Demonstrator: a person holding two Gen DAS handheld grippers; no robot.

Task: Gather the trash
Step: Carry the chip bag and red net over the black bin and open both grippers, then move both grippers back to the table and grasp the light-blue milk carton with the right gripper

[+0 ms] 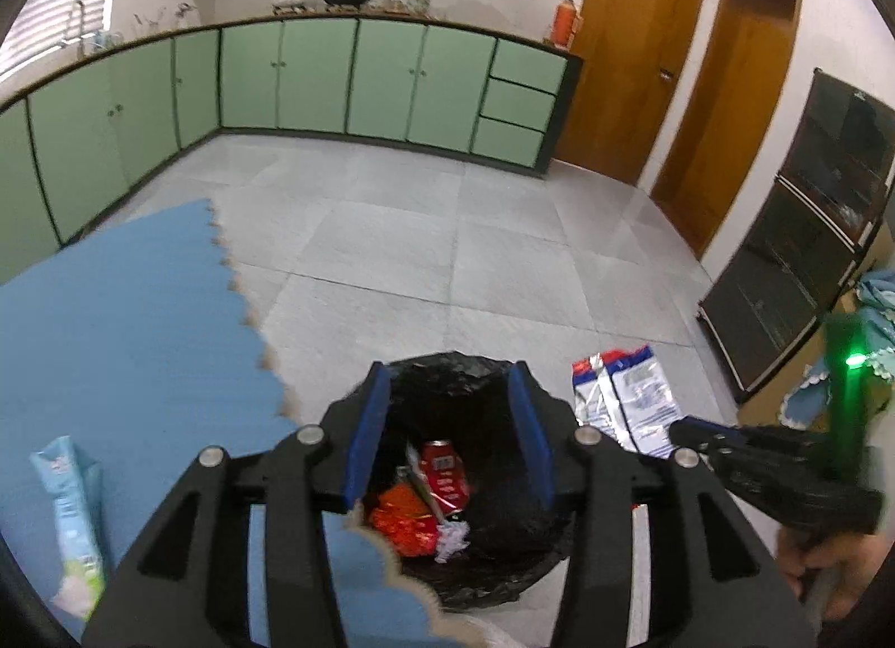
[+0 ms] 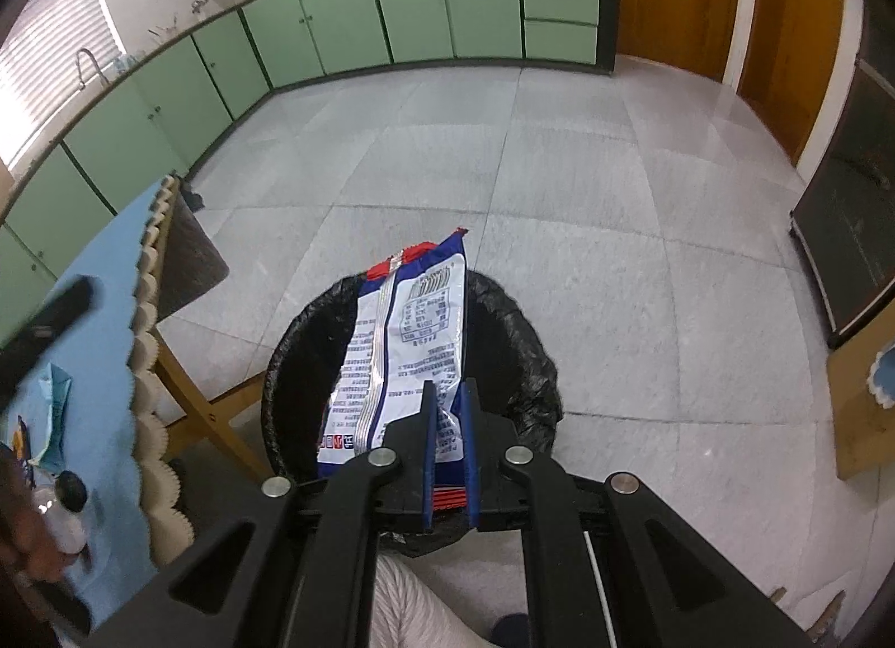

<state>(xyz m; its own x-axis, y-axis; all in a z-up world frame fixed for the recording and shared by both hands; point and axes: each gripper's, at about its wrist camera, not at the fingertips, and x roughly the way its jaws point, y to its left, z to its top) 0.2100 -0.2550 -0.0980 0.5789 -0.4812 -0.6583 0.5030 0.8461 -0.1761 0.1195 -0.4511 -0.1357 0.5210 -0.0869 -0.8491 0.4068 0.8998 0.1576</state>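
over the bin (image 2: 520, 323), left fingers (image 1: 386, 424) apart, right fingers (image 2: 428, 424) clamped on wrapper (image 2: 403, 346)

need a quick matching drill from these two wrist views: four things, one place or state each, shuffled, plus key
Things:
1. white snack wrapper
2. red can
3. light blue packet
4. left hand-held gripper

Places or states:
A. lying on the blue table mat
B. pinched in the right hand-held gripper, above the bin
C. open, nothing between its jaws
D. inside the black-lined bin, among other rubbish

Pairs: 1-B, 2-D, 3-A, 4-C
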